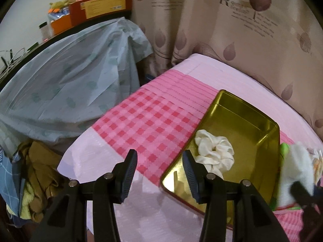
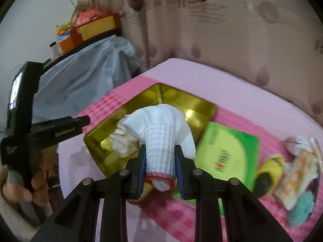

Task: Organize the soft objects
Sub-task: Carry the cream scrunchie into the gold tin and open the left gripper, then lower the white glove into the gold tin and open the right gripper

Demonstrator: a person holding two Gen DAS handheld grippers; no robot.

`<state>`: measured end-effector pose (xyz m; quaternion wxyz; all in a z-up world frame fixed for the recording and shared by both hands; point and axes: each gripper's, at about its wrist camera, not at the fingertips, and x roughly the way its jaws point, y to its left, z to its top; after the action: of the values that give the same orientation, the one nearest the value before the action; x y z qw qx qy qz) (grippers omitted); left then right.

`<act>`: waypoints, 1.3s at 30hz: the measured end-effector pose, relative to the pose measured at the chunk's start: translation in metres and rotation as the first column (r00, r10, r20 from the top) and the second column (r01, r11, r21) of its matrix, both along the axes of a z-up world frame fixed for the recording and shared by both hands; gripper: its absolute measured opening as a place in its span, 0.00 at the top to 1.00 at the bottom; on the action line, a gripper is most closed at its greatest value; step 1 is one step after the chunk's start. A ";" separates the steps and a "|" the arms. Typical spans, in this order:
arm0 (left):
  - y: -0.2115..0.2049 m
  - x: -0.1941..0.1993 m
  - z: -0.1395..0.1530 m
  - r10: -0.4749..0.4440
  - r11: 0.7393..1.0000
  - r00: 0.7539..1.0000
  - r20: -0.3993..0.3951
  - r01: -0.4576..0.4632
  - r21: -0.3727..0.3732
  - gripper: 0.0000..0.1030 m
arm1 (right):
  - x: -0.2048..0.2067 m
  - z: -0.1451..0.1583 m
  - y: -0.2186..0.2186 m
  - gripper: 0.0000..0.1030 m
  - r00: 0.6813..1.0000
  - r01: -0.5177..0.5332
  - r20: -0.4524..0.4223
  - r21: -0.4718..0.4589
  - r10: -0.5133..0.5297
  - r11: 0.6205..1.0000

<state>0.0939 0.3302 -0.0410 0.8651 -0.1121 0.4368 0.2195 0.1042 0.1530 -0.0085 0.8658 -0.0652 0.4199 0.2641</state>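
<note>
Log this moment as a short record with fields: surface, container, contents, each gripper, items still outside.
surface: pink checked bedspread
container: open gold metal tin, lying on the bedspread
contents: cream fabric scrunchie
left gripper: open, nothing between the fingers, at the tin's near corner
right gripper: shut on a white knitted glove with a red cuff edge, held above the tin
outside the tin: green printed card, yellow soft toy, teal fluffy item

The tin (image 1: pixel 238 119) was glossy gold metal. The scrunchie (image 1: pixel 214 151) was smooth cream cloth. The sock (image 2: pixel 161 133) was white ribbed knit. The bedcover (image 1: pixel 153 121) was matt cloth.
</note>
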 end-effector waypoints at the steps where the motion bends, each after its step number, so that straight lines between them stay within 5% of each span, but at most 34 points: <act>1: 0.002 -0.001 0.000 0.006 1.000 1.000 0.001 -0.006 -0.003 0.54 | 0.001 -0.003 0.008 0.78 1.000 -0.010 -0.006 -0.001 0.010 1.000; 15: 0.009 -0.005 0.004 0.027 1.000 0.999 0.021 -0.027 -0.005 0.54 | 0.026 -0.045 0.050 0.77 0.998 -0.038 -0.060 -0.102 0.032 0.994; 23: 0.008 -0.004 0.003 0.021 1.000 1.000 0.013 -0.021 -0.008 0.54 | 0.032 -0.058 0.049 0.68 0.995 -0.030 -0.094 -0.107 0.020 0.994; 26: 0.007 -0.003 0.002 0.020 1.000 1.000 0.012 -0.019 -0.005 0.54 | 0.030 -0.056 0.050 0.62 0.996 -0.029 -0.087 -0.100 0.020 0.995; 29: 0.005 -0.002 0.002 0.015 1.000 1.000 0.013 -0.015 -0.003 0.54 | 0.026 -0.050 0.050 0.46 0.997 -0.036 -0.074 -0.091 0.029 0.995; 39: 0.003 0.000 0.002 0.003 1.000 1.000 0.014 -0.003 0.001 0.54 | 0.000 -0.011 0.011 0.45 1.000 -0.004 -0.005 -0.026 0.004 1.000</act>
<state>0.0937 0.3331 -0.0385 0.8680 -0.1139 0.4304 0.2201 0.1043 0.1637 -0.0200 0.8634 -0.0768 0.4252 0.2606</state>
